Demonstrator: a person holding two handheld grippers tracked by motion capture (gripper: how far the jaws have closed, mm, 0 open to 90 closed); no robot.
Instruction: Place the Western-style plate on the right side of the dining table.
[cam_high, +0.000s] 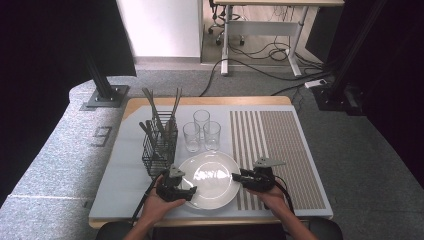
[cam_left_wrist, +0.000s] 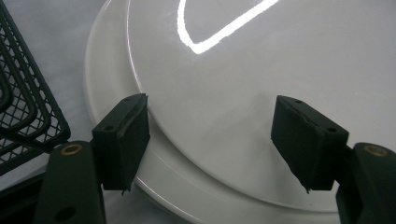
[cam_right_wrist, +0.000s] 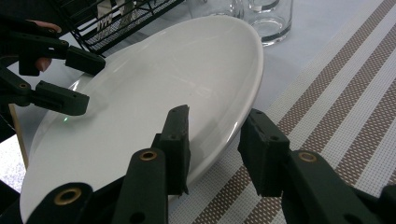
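Observation:
A white plate (cam_high: 212, 175) lies at the front middle of the table, between my two grippers. My left gripper (cam_high: 192, 190) is at the plate's left rim. In the left gripper view its jaws (cam_left_wrist: 212, 140) stand wide apart above the plate (cam_left_wrist: 233, 70), pressing on nothing. My right gripper (cam_high: 235, 176) is at the plate's right rim. In the right gripper view it (cam_right_wrist: 217, 140) straddles the plate's edge (cam_right_wrist: 163, 79), one pad over the upper face and one outside the rim, with a gap showing. The left gripper (cam_right_wrist: 70, 79) appears across the plate there.
A black wire basket (cam_high: 160, 145) holding cutlery stands just left of the plate, close to my left gripper. Three clear glasses (cam_high: 201, 131) stand behind the plate. A brown and white striped mat (cam_high: 280, 145) covers the table's right half. The table's front edge is close.

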